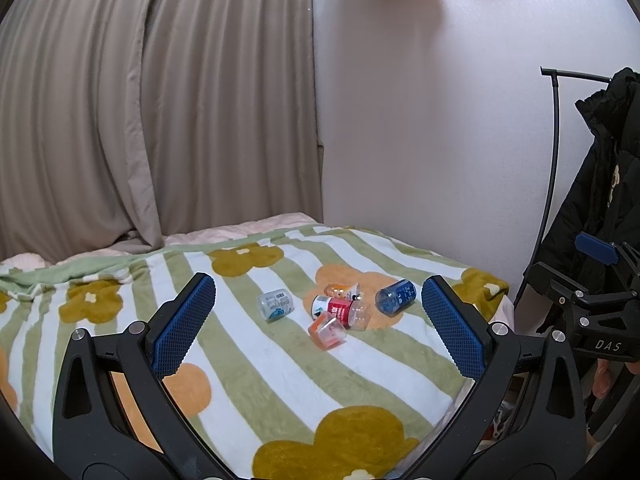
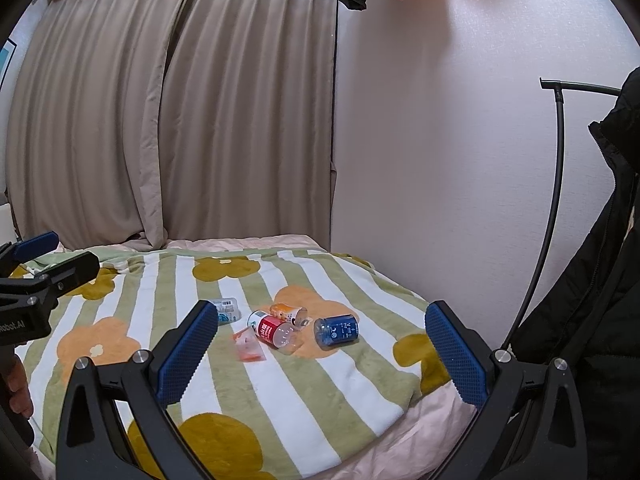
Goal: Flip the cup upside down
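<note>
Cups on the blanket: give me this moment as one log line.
left gripper: open, empty | right gripper: open, empty | blue cup: on its side | red cup: on its side | blanket: none flipped yet

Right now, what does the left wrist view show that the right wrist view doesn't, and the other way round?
Only the left wrist view shows the right gripper from the side, at its right edge, and the clear cup whole. Only the right wrist view shows the left gripper at its left edge and the pink sheet under the blanket's near edge. Both show the blanket, five small cups lying on their sides, among them the red cup and blue cup, the curtain and the black coat.
</note>
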